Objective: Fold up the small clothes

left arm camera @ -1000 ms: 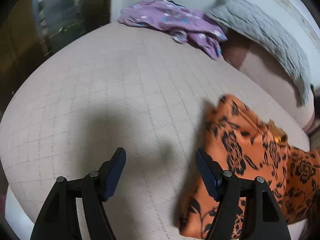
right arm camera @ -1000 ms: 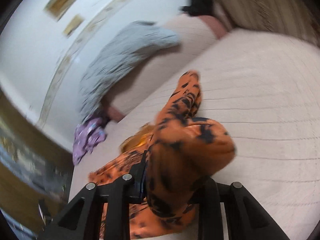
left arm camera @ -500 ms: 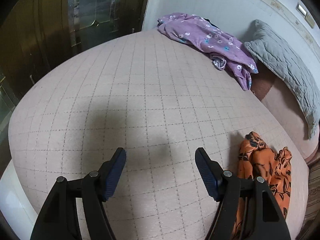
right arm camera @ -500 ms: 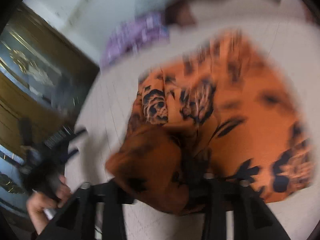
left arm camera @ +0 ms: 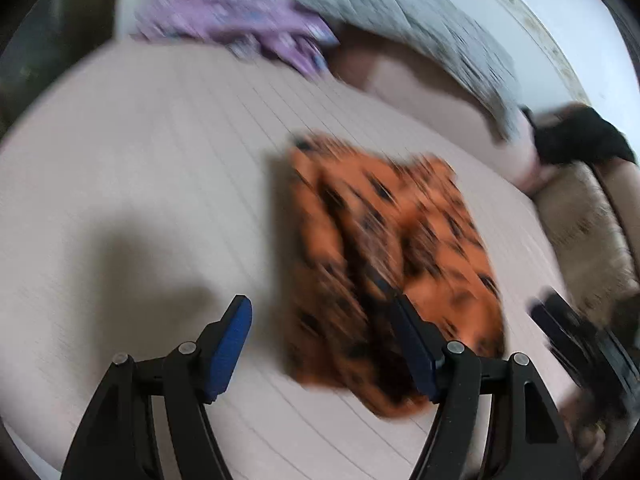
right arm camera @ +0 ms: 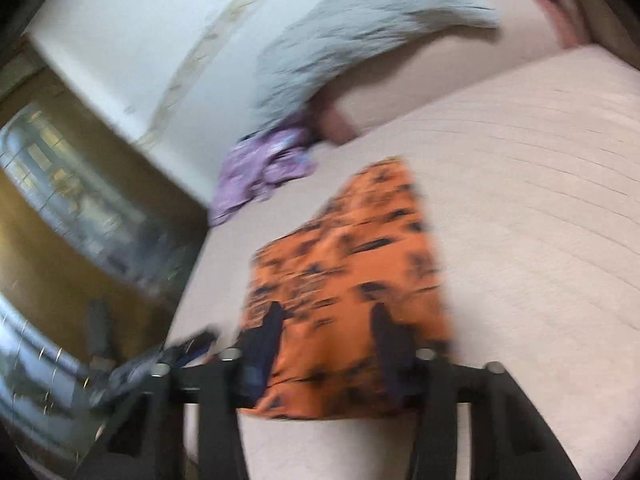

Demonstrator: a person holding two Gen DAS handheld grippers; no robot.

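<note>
Orange cloth w/ black flower print (right arm camera: 344, 280) lies spread on the pale quilted bed (left arm camera: 140, 168), roughly a rectangle, edges a bit blurred in both views. Left gripper (left arm camera: 324, 344) hangs just above it w/ jaws wide and nothing between them; one blue pad overlaps the cloth's near edge in the picture, other pad is over bare bed. Right gripper (right arm camera: 326, 340) is at the cloth's near edge on the other side; jaws have just been closing a little but stand partly apart, cloth showing between them, no grip that I can see. Step in hand, prob: line up both grippers on the near corners for a fold. To do it well: slow down first, take one corner per gripper, pinch only the top layer, lift both evenly, carry over to the far edge so edges meet, no drag. Fabric looks thin, soft, floppy, so will bunch if pulled from one side. Bed cover is stitched in lines, matte. Purple flowered garment (left arm camera: 236, 24) crumpled far off by a grey quilted pillow (right arm camera: 352, 32), well apart.
</note>
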